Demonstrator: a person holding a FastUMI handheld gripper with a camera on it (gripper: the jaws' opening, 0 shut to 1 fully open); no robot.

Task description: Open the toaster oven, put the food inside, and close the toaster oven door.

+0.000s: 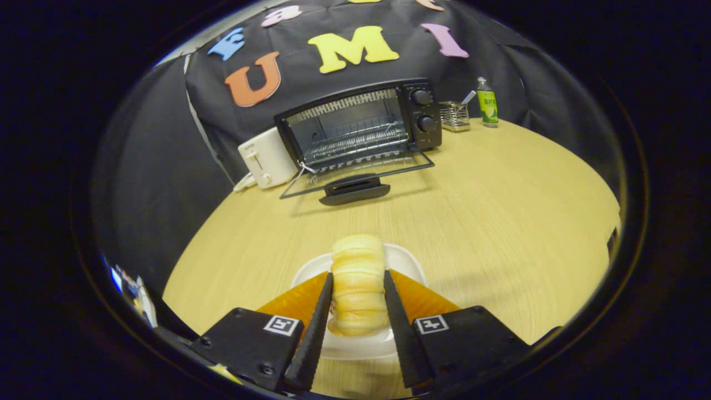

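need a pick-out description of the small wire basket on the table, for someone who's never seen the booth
Start at the black toaster oven, standing at the far end of the wooden table with its door folded down. Just past its knob side sits the small wire basket, with a green-labelled bottle on its other side. It is the one open metal-mesh piece there, low and boxy, with a utensil handle sticking out.
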